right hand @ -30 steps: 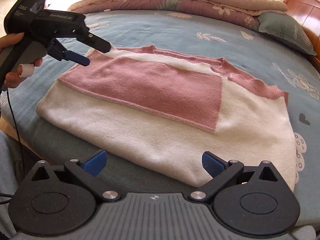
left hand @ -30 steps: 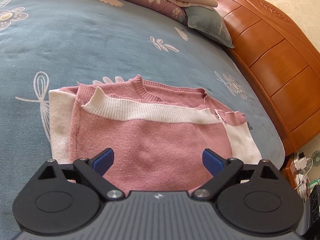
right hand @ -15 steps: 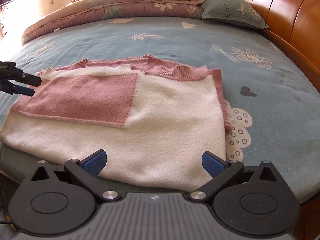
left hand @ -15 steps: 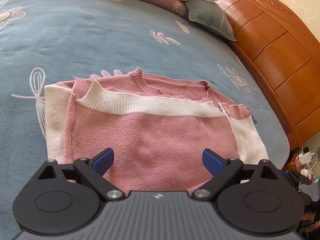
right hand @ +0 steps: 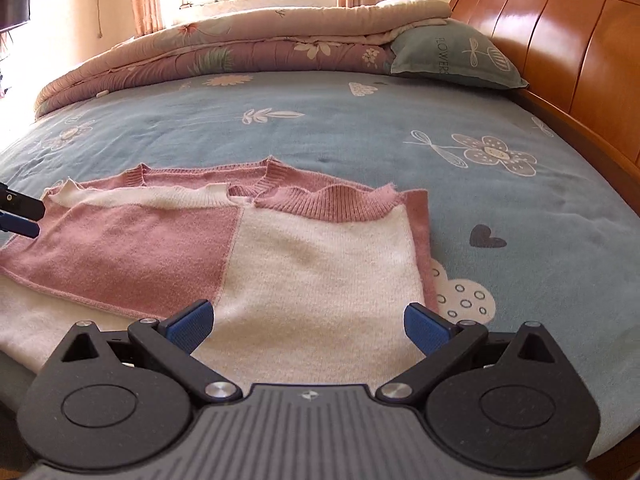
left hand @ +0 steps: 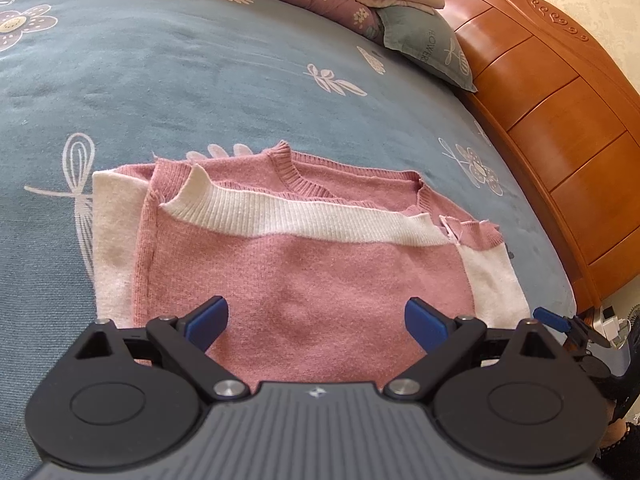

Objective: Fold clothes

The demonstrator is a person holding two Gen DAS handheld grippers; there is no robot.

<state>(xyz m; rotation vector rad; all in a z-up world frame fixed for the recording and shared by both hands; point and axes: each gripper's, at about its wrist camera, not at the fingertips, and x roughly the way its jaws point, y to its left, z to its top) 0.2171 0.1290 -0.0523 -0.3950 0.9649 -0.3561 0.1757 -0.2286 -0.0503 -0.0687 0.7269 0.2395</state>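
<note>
A pink and cream knitted sweater (left hand: 304,276) lies folded flat on the blue bedspread (left hand: 180,72), its sleeves tucked over the body. My left gripper (left hand: 316,324) hovers open over the pink panel, nothing between its fingers. In the right wrist view the same sweater (right hand: 312,268) shows its cream half and pink ribbed collar. My right gripper (right hand: 308,326) is open above the cream near edge, holding nothing. The left gripper's fingertips (right hand: 18,216) show at the sweater's far left corner, and the right gripper's fingertips (left hand: 560,322) show at the right edge of the left wrist view.
A wooden headboard (right hand: 560,52) runs along the right side. A folded quilt (right hand: 240,52) and a grey-green pillow (right hand: 456,60) lie at the far end of the bed. Bare bedspread (right hand: 500,220) spreads beyond and right of the sweater.
The right gripper has swung round to the sweater's right, cream side, and the left gripper has slid off to the left. Both stayed open. The sweater has not moved.
</note>
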